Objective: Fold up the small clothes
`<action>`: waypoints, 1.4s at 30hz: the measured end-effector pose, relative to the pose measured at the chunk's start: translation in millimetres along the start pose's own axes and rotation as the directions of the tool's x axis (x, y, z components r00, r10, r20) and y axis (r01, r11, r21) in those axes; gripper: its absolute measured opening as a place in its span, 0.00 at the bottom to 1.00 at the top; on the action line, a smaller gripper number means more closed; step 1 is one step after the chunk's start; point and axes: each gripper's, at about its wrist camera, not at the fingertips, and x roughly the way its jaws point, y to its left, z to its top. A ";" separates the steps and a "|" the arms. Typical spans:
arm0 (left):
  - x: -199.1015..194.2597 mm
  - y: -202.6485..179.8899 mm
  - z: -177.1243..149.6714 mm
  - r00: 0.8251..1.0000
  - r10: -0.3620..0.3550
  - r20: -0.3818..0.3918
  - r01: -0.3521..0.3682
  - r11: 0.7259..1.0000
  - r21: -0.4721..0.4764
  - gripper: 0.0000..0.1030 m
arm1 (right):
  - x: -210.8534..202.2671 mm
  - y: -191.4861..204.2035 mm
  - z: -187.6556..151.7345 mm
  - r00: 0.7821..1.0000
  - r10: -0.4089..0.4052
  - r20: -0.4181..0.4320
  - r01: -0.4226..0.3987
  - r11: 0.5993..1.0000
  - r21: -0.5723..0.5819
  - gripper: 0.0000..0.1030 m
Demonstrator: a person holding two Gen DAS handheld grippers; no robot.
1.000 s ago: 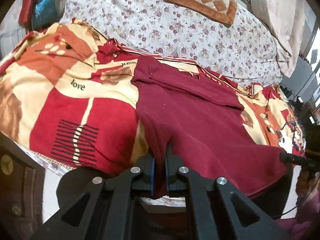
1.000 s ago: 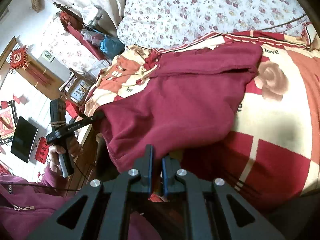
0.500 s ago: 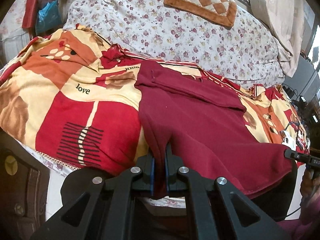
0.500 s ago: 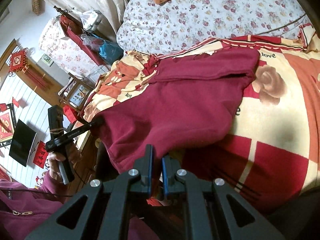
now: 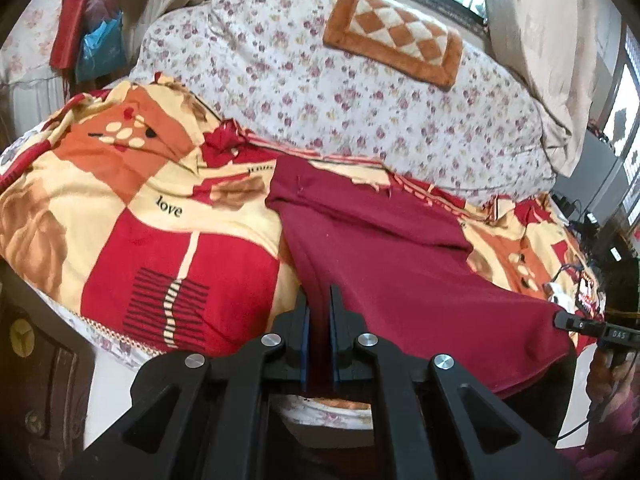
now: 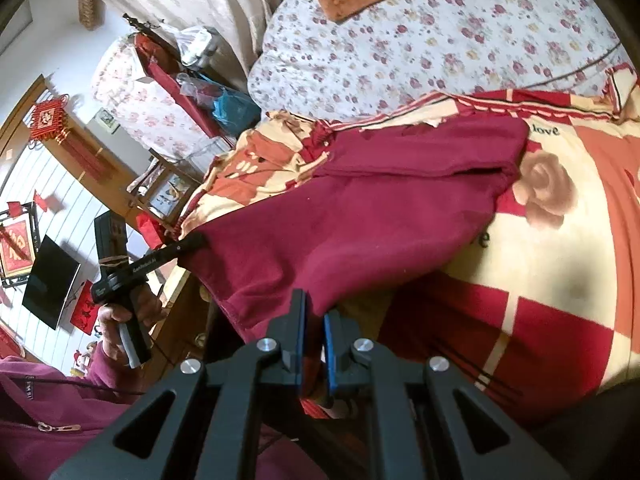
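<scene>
**Both near corners carried forward over the bed**

Left wrist view: since the earlier frame the bed has slid lower and closer under the camera, so more of the floral quilt and the checked orange cushion behind it shows; the gripper has advanced toward the far side of the bed. The left gripper is pressed together on a near corner of the maroon garment, cloth running up between the blue-lined fingers. The garment lies on the patterned blanket, its far end already doubled into a band near the blanket's far edge, its near hem hanging at the bed's near edge. At the right edge of this view, the right gripper's tip meets the garment's other near corner.

Right wrist view: the far band and the rose print on the blanket have drawn nearer too, while the cloth between the two grippers remains stretched as one sheet. The right gripper is pinching the hem of the maroon garment. The left gripper shows at the left, the person's hand on its handle, its tip on the opposite corner.

I judge this the carrying stroke of a fold: near hem lifted and travelling toward the far band. Keeping both corners level should lay the edge straight; uneven travel would skew it.
</scene>
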 end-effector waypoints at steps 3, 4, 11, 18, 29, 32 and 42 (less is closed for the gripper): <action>-1.4 0.1 3.0 1.000 -0.002 0.019 0.002 1.000 0.002 0.00 | -2.1 0.0 3.0 1.000 0.014 0.018 -0.014 1.000 -0.004 0.08; -0.5 1.1 3.2 1.000 0.001 0.021 -0.001 1.000 0.000 0.00 | -3.4 -1.5 3.9 1.000 0.012 0.022 -0.012 1.000 -0.006 0.08; 8.1 9.1 8.3 1.000 0.014 0.019 -0.014 0.999 -0.029 0.00 | -4.7 -16.8 11.6 0.999 0.011 0.052 -0.013 0.999 0.038 0.08; 16.0 1.5 18.6 1.000 0.012 0.027 -0.011 1.000 -0.009 0.00 | -1.4 -15.9 19.2 0.997 -0.003 0.073 0.000 0.999 0.042 0.08; 59.6 -2.9 63.9 0.999 0.000 0.034 0.000 1.000 -0.004 0.00 | 5.0 -37.9 58.4 0.984 -0.080 0.158 0.062 0.991 0.117 0.08; 78.4 -4.2 81.6 0.999 0.014 0.039 -0.014 1.000 0.005 0.00 | 10.1 -47.9 77.0 0.980 -0.096 0.173 0.072 0.987 0.141 0.08; 154.1 -1.0 127.4 0.999 0.048 -0.012 -0.048 0.999 -0.023 0.00 | 47.0 -102.1 120.7 0.968 -0.208 0.139 0.175 0.960 0.220 0.08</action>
